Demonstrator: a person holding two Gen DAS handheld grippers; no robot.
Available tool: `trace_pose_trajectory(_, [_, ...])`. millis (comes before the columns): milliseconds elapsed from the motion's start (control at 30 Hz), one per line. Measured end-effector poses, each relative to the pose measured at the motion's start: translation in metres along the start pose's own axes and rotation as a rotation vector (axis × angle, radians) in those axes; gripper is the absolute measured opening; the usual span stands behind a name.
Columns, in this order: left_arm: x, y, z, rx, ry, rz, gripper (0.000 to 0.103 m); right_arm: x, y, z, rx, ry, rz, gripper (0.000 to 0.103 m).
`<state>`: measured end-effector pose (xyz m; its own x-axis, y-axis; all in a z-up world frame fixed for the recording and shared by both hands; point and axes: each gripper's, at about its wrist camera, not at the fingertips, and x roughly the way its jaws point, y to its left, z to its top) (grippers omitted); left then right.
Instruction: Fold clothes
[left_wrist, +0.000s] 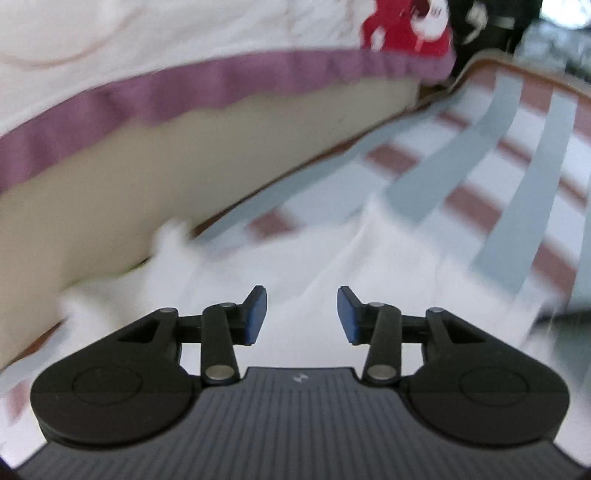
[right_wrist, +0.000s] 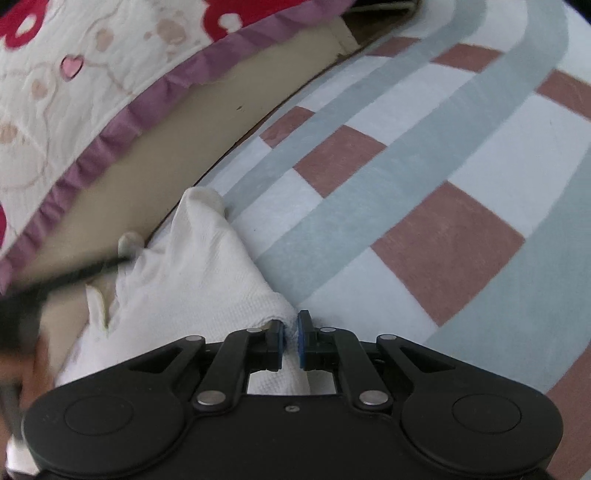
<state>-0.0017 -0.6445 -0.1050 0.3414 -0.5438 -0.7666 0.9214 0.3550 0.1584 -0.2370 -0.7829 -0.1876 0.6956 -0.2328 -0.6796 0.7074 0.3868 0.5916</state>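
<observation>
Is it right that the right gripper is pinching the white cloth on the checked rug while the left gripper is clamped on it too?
Not quite. The right gripper is indeed shut on the white cloth lying on the checked rug. But the left gripper is open: in the left wrist view its blue pads stand well apart, nothing between them, only blurred white cloth beyond.

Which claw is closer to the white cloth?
Right. The right gripper is shut on an edge of the white cloth. The left gripper hangs open over it, with nothing between its pads.
</observation>
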Motion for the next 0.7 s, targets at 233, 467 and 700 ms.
trace_pose_trajectory(233, [-0.033, 0.054, -0.093, -0.246, 0.179, 0.047, 0.042, -0.014, -0.014, 0.004, 0.201, 0.033, 0.063, 0.011])
trace_pose_trajectory(467, [-0.077, 0.083, -0.160, -0.389, 0.206, 0.109, 0.047, -0.048, 0.025, 0.008, -0.027, -0.100, -0.092, 0.017])
trace_pose_trajectory(700, [-0.118, 0.135, -0.211, -0.746, 0.161, 0.224, 0.053, -0.012, 0.007, -0.009, 0.229, 0.127, 0.303, 0.045])
